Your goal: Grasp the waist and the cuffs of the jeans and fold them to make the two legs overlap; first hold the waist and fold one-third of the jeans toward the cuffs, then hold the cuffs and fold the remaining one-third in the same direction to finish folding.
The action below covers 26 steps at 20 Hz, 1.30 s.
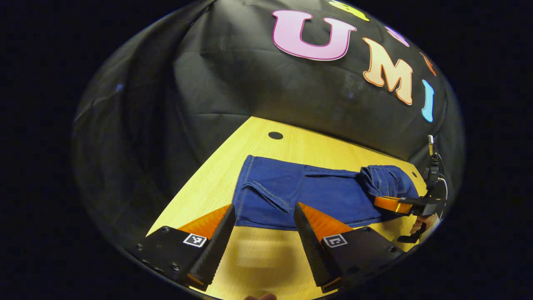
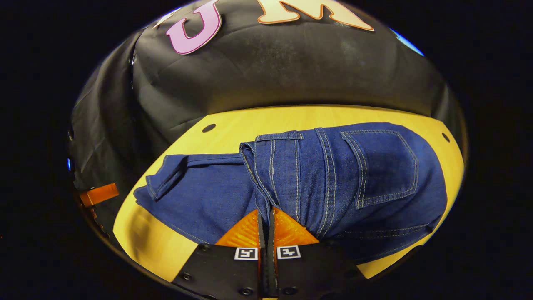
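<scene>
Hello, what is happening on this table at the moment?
A person is folding dark blue denim jeans on a yellow wooden table with two tools. The right hand-held gripper is shut on the waist end, which is lifted over the legs. The left hand-held gripper is open near the cuff end.

A yellow wooden table (image 1: 266, 258) carries dark blue jeans (image 1: 300, 196), lying just ahead of the left gripper's (image 1: 264, 233) spread fingers (their leg end nearest). A small dark hole (image 1: 275, 135) sits beyond the denim.
</scene>
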### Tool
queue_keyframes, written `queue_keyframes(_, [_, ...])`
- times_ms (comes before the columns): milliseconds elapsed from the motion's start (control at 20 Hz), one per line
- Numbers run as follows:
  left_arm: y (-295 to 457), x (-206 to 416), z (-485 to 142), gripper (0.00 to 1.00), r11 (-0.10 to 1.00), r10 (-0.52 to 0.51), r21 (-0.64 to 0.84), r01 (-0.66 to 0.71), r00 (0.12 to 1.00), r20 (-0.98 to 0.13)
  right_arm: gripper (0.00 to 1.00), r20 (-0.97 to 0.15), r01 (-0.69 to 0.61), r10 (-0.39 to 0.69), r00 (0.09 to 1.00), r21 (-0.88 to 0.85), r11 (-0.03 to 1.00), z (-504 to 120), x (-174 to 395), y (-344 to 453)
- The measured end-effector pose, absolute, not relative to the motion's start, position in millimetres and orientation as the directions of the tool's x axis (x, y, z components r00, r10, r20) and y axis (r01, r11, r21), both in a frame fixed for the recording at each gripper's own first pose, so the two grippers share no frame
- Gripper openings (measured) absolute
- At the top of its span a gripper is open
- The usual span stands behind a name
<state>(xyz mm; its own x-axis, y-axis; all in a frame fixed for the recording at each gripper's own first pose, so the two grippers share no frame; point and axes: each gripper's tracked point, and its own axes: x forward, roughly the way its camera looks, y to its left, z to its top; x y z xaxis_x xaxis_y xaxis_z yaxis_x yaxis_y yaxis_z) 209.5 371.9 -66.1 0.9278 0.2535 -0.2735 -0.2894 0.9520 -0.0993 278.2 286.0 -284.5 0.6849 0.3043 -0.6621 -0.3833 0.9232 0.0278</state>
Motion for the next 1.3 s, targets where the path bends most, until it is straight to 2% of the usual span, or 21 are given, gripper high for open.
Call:
queue_keyframes(200, [378,216,-89,0.86,0.948,0.242,-0.123,-0.293,0.918,-0.314,0.05,-0.656,-0.368,0.336,0.676,0.095,0.925,-280,276,287])
queue_keyframes(350, [385,222,-98,0.86,0.943,0.244,-0.142,-0.302,0.914,-0.326,0.12,-0.643,-0.388,0.37,0.67,0.12,0.914,-277,273,296])
queue_keyframes(400, [387,224,-98,0.86,0.943,0.242,-0.142,-0.299,0.915,-0.323,0.19,-0.641,-0.398,0.418,0.644,0.185,0.898,-273,265,309])
queue_keyframes(450, [389,226,-100,0.86,0.945,0.239,-0.139,-0.297,0.915,-0.326,0.45,-0.637,-0.396,0.444,0.63,0.228,0.889,-268,260,320])
queue_keyframes(550, [391,231,-105,0.87,0.948,0.233,-0.131,-0.291,0.912,-0.338,0.98,-0.626,-0.382,0.42,0.657,0.204,0.901,-255,256,316])
queue_keyframes(750, [390,237,-112,0.87,0.95,0.21,-0.147,-0.275,0.913,-0.35,0.98,-0.579,-0.339,0.401,0.709,0.218,0.915,-215,250,299])
queue_keyframes(950, [389,244,-118,0.87,0.948,0.203,-0.164,-0.274,0.913,-0.355,0.98,-0.519,-0.249,0.323,0.791,0.209,0.946,-175,256,261])
queue_keyframes(1000, [389,245,-120,0.87,0.947,0.2,-0.17,-0.274,0.913,-0.356,0.94,-0.508,-0.223,0.303,0.806,0.214,0.951,-168,257,252])
queue_keyframes(1050, [389,247,-122,0.87,0.945,0.201,-0.173,-0.276,0.912,-0.358,0.98,-0.5,-0.196,0.282,0.819,0.218,0.956,-163,258,243])
queue_keyframes(1300, [391,248,-129,0.86,0.951,0.22,-0.128,-0.28,0.908,-0.356,1.0,-0.485,-0.099,0.186,0.855,0.201,0.975,-151,258,198])
